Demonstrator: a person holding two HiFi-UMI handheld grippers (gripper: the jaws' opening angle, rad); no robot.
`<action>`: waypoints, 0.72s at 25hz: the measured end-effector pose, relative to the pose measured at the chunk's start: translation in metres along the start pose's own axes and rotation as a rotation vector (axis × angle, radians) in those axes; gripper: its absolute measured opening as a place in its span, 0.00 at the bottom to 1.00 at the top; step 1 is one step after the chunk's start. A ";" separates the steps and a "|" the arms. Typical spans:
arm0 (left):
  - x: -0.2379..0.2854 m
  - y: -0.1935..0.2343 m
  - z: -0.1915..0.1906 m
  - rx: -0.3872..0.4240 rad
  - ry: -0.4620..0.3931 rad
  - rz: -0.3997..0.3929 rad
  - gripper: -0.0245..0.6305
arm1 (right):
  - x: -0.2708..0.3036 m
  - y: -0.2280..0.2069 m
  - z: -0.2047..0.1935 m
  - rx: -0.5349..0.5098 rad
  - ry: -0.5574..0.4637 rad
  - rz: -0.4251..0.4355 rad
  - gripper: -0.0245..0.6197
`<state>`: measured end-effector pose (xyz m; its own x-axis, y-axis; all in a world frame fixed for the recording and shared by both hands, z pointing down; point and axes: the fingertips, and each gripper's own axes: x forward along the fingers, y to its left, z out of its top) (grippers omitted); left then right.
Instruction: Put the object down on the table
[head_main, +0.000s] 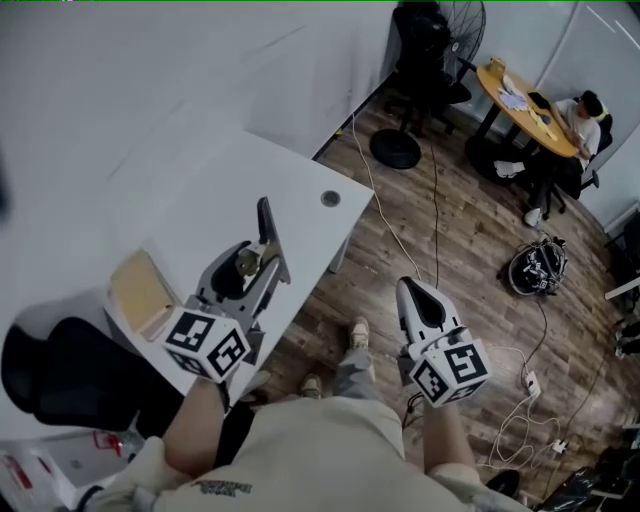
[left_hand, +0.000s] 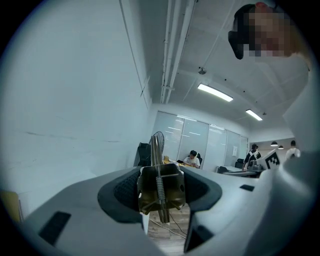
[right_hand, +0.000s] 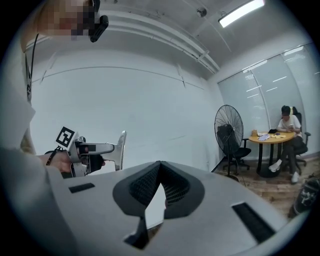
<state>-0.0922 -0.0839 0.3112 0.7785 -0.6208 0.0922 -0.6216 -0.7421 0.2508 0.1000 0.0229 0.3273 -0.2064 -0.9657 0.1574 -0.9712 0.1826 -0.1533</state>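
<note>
Metal spring clamp (left_hand: 161, 186) pinched in left hand-held gripper (head_main: 254, 260) points forward along its jaws.

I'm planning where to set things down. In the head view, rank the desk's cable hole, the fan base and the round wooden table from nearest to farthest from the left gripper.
1. Cable hole, in the white desk, just ahead and right of the left gripper.
2. Fan base, on the floor beyond the desk's corner.
3. Round wooden table, farthest, at the upper right.

Tools: two, left tool (left_hand: 160, 192), right tool (right_hand: 160, 167). Metal clip (head_main: 245, 262): one. Fan (right_hand: 228, 122): one.
</note>
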 end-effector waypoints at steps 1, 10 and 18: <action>0.011 0.003 -0.001 -0.001 0.009 0.007 0.39 | 0.009 -0.009 0.000 0.005 0.002 0.002 0.07; 0.106 0.032 -0.019 -0.071 0.067 0.068 0.39 | 0.087 -0.091 -0.008 0.033 0.061 0.064 0.07; 0.192 0.059 -0.018 -0.188 0.063 0.128 0.40 | 0.163 -0.152 -0.007 0.060 0.123 0.164 0.07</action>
<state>0.0222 -0.2428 0.3615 0.7020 -0.6854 0.1933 -0.6929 -0.5948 0.4075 0.2131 -0.1614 0.3831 -0.3781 -0.8933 0.2430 -0.9151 0.3211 -0.2438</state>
